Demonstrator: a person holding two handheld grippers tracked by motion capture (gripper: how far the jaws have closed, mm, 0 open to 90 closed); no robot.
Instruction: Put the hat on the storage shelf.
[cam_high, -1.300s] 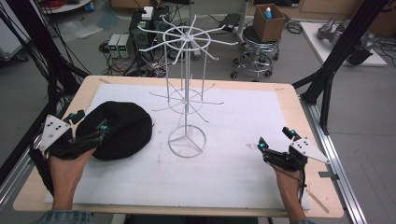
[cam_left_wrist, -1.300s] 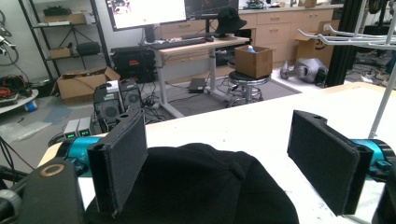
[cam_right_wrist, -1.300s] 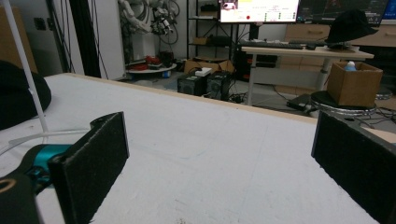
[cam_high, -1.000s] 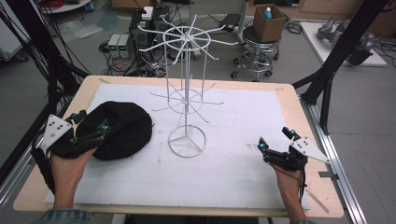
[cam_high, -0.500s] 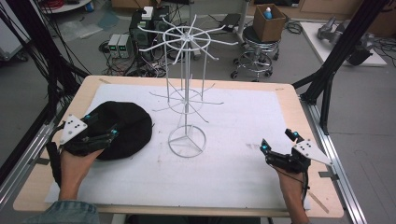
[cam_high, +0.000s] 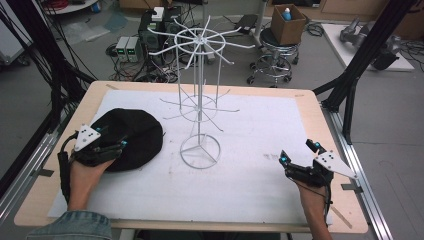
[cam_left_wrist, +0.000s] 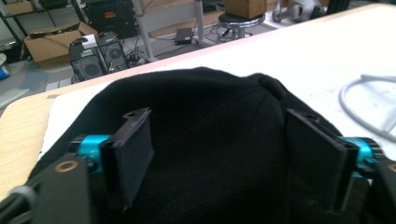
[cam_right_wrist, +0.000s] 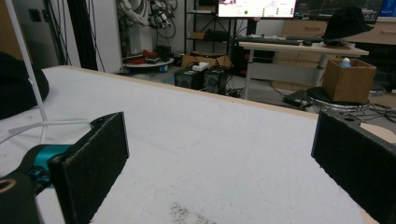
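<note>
A black knit hat (cam_high: 137, 131) lies flat on the left of the white mat. My left gripper (cam_high: 111, 137) is over the hat's near-left edge, open. In the left gripper view its two pads (cam_left_wrist: 134, 149) stand wide apart with the hat (cam_left_wrist: 210, 140) bulging between and under them; neither pad presses on it. A white wire display rack (cam_high: 199, 100) with hook arms stands mid-table on a ring base. My right gripper (cam_high: 299, 153) rests low at the right front, open, and its pads (cam_right_wrist: 95, 158) have nothing between them.
The white mat (cam_high: 250, 170) covers most of the wooden table (cam_high: 320, 115). The rack's pole (cam_right_wrist: 25, 60) and part of the hat (cam_right_wrist: 18, 88) show at the left of the right gripper view. Black frame posts (cam_high: 360, 55) flank the table; a stool and boxes stand beyond it.
My left gripper has moved right and forward onto the hat's near edge, with its jaws open around the fabric. The right gripper has hardly moved.
</note>
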